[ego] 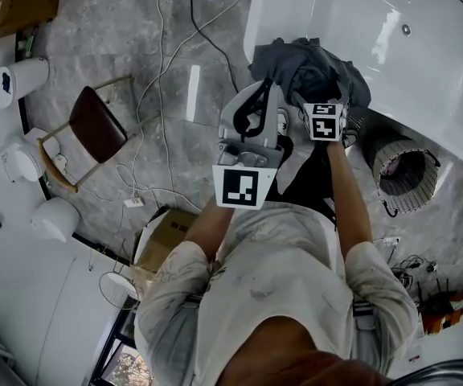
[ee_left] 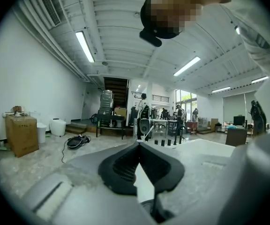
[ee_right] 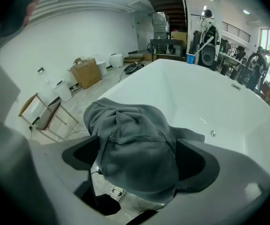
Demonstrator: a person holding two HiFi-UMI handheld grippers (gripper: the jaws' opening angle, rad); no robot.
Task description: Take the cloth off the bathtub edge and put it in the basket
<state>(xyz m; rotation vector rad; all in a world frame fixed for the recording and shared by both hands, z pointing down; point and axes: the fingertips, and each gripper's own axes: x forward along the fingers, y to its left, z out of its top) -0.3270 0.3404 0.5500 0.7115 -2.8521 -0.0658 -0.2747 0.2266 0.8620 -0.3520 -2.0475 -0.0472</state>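
The cloth lies bunched on the edge of the bathtub, at the end nearest the person. The right claw is released: its jaws stand wide apart, one on each side of the cloth, and do not clamp it. The left claw is clenched, tips together, with nothing between them, and points away into the room. The basket stands on the floor beside the bathtub, apart from the cloth.
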